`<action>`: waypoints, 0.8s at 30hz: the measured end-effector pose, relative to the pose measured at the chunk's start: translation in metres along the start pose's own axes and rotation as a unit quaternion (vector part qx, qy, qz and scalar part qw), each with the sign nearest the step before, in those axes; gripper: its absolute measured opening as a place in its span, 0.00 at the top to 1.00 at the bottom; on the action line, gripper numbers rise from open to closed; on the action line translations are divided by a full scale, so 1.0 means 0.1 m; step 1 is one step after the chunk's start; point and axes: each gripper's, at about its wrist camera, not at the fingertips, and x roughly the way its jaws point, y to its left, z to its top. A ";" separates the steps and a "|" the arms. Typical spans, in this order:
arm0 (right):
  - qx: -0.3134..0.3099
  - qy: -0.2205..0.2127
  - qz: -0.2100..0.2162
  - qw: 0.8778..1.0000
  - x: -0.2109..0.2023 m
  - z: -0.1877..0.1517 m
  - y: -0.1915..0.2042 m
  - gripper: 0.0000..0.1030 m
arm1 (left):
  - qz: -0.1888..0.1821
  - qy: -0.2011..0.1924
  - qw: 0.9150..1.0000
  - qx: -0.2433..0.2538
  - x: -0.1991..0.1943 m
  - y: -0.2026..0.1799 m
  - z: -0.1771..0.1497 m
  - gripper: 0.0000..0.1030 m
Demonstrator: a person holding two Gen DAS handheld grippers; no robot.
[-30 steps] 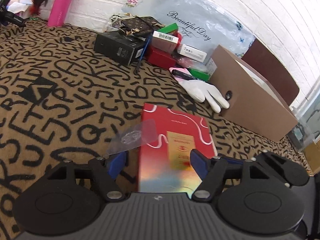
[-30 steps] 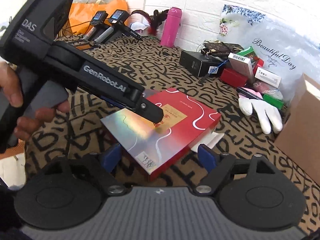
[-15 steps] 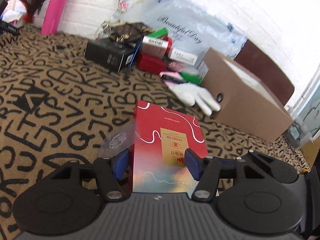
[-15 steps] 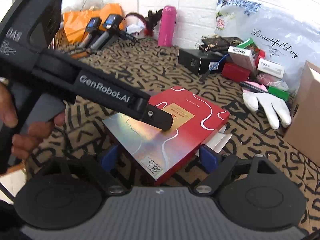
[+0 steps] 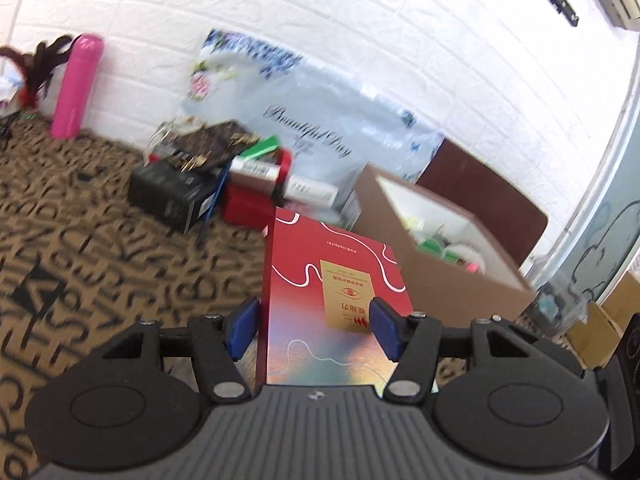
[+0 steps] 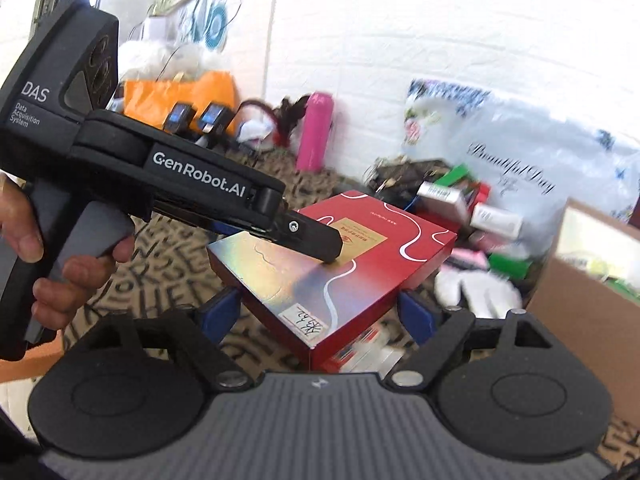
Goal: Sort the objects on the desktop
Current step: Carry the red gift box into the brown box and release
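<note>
Item 1: red box (image 5: 332,280), flat, red with white curved lines, gold label and iridescent near end. Change logged: 1.0 s ago it lay on the letter-patterned tablecloth (image 5: 80,240) between the pads of my left gripper (image 5: 312,320); now it is off the cloth and carried high, its far end pointing toward the cardboard box (image 5: 440,280). Left gripper state: clamped on the red box across its width, 1 blue pad on each long edge. From the right wrist view the red box (image 6: 360,256) hangs clear above the cloth with the left gripper's finger (image 6: 316,242) lying over its top face. Right gripper (image 6: 320,316): jaws apart, holding nothing, waiting under the near corner of the box. Reading: pick-up done, transfer to the container under way, release not yet made. Item 2: cardboard box, open top, just beyond the red box; contents partly visible, green pieces, 1 pink piece and something white, too blurred to name. Item 3: unsorted pile by the wall, including a black box (image 5: 172,192) and white glove (image 6: 476,292); pink bottle (image 5: 76,86) stands apart.
</note>
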 end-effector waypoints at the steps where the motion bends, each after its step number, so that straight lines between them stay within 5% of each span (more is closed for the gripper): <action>1: 0.000 -0.006 -0.006 1.000 -0.02 0.04 -0.04 0.19 | -0.005 -0.006 1.000 0.006 0.02 -0.05 0.06 0.40; 11: 0.018 -0.053 -0.066 0.996 -0.19 0.26 -0.62 0.19 | -0.049 -0.030 0.997 0.051 0.41 -0.58 0.46 0.40; 24: 0.068 -0.058 -0.153 0.984 -0.30 0.16 -1.58 0.19 | -0.116 -0.002 0.990 0.077 1.34 -1.22 0.64 0.40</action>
